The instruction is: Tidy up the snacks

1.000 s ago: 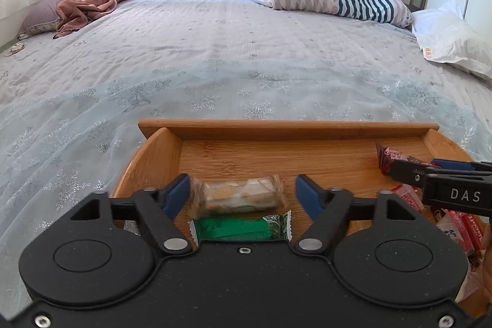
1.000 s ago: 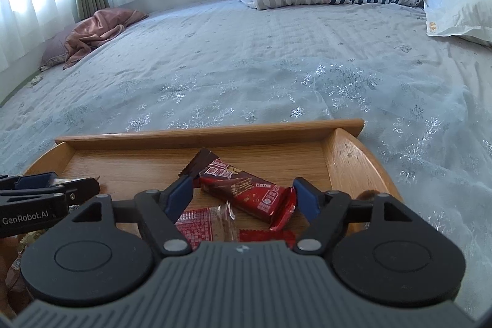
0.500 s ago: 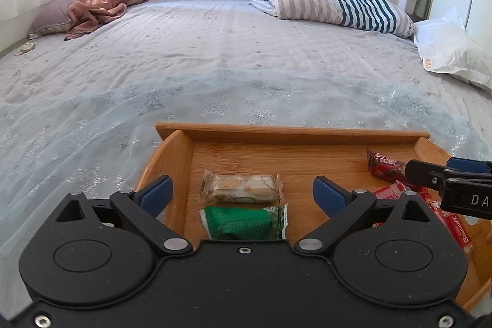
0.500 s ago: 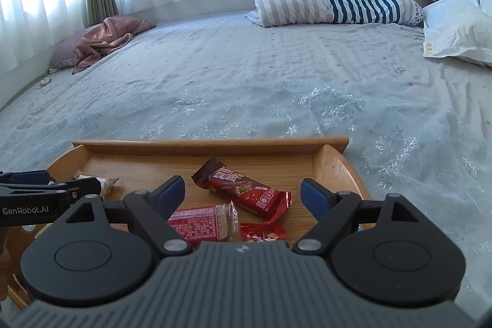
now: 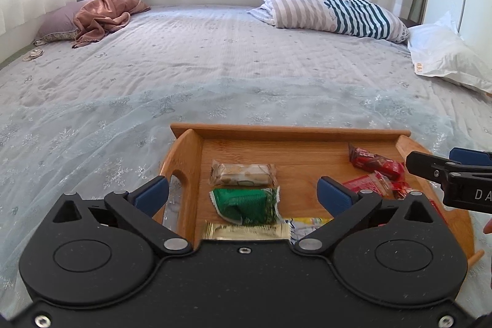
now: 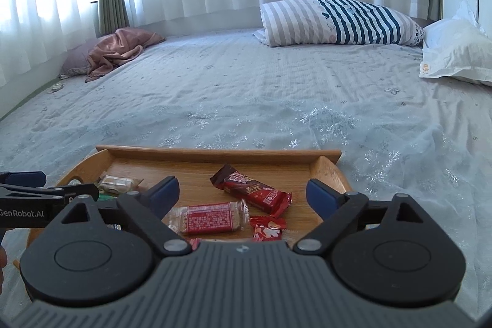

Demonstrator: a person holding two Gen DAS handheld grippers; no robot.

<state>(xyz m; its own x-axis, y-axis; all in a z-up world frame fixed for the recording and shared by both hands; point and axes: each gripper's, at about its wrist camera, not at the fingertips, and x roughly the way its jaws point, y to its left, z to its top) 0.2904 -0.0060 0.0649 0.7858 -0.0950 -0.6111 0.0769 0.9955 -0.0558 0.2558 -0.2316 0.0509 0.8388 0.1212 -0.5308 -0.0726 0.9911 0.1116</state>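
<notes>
Both my jaw pairs spread wide, just been opening, nothing between.

Left gripper: nougat bar, green packet ahead on wooden tray.

Right gripper: red wafer bar, red biscuit pack ahead.

Risk: glossy wrappers crowd and overlap; closing may pinch two or skid one over low rim.

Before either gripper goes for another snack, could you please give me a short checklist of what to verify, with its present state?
1. Left gripper empty, jaws just opened: ok.
2. Right gripper empty, jaws just opened: ok.
3. Beige snack and green snack lie on the tray: ok.
4. Red bar lies on the tray: ok.
5. Snacks left outside the tray: cannot tell.
</notes>
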